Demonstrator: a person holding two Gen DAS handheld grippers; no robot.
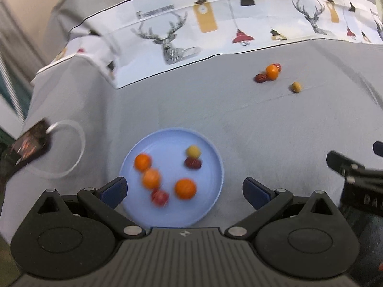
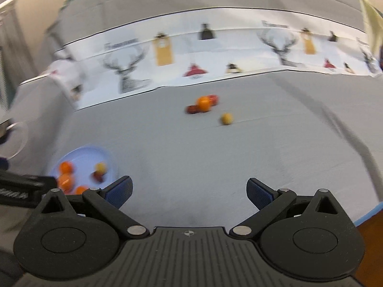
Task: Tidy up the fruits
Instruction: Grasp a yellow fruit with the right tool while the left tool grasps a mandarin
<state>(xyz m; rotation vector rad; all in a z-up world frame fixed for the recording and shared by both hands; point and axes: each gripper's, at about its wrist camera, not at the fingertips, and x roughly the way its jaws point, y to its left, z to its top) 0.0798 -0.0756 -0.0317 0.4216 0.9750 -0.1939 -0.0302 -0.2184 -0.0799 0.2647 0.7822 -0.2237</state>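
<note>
The blue plate [image 1: 134, 157] holds six fruits: three oranges [image 1: 185, 188], two red, one yellow. At its 1 o'clock, four lie on the tabletop [image 1: 239, 119]. Left tool [image 1: 184, 192] and right tool [image 2: 189, 192] are spread, empty.

Matt grey tablecloth [image 1: 239, 124] (smooth plate [image 1: 210, 198])

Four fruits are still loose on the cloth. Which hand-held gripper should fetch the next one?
Right, probably. The right hand-held gripper is open, empty and faces the yellow fruit head-on. The left hand-held gripper, also open, hangs over the blue plate, with that fruit off to its right.
</note>
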